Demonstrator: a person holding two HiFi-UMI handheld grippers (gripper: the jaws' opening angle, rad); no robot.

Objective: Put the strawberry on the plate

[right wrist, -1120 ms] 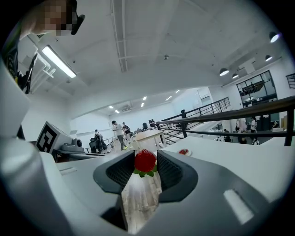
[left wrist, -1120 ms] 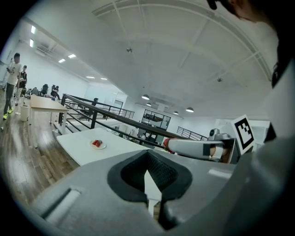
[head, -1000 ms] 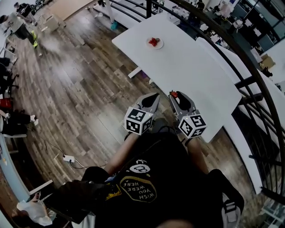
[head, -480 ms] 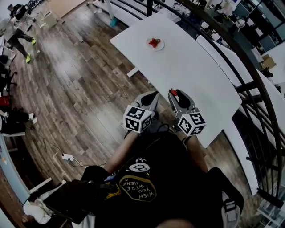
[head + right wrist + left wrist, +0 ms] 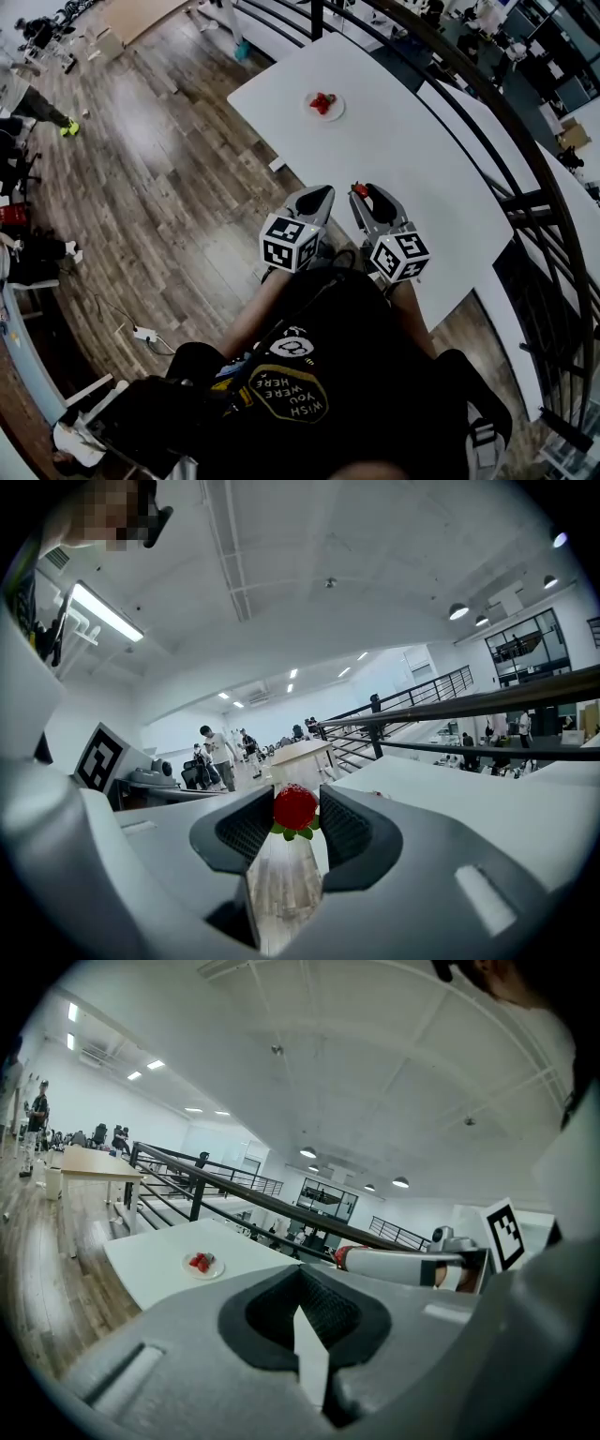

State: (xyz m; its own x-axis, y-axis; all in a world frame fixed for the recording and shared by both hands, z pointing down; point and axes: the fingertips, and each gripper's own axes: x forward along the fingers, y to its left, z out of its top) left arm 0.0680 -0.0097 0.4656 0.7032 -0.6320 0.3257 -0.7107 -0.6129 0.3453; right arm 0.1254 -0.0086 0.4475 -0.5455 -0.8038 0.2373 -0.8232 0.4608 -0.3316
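Note:
My right gripper [image 5: 296, 810] is shut on a red strawberry [image 5: 295, 808] with green leaves, pinched at the jaw tips; in the head view the berry [image 5: 360, 190] shows at the tip of the right gripper [image 5: 362, 193], over the near edge of the white table [image 5: 412, 178]. A small white plate [image 5: 323, 105] with red strawberries on it sits far off near the table's far corner; the left gripper view also catches the plate [image 5: 202, 1265]. My left gripper [image 5: 317, 198] is shut with nothing in it, held beside the right one, off the table's edge.
A dark metal railing [image 5: 511, 141] runs along the table's right side. Wooden floor [image 5: 159, 187] lies to the left, with people and desks at the far left. A second white table [image 5: 572, 244] lies beyond the railing.
Both grippers have lifted slightly and shifted a little up the view, with the strawberry still held. The plate appears a bit nearer in the view.

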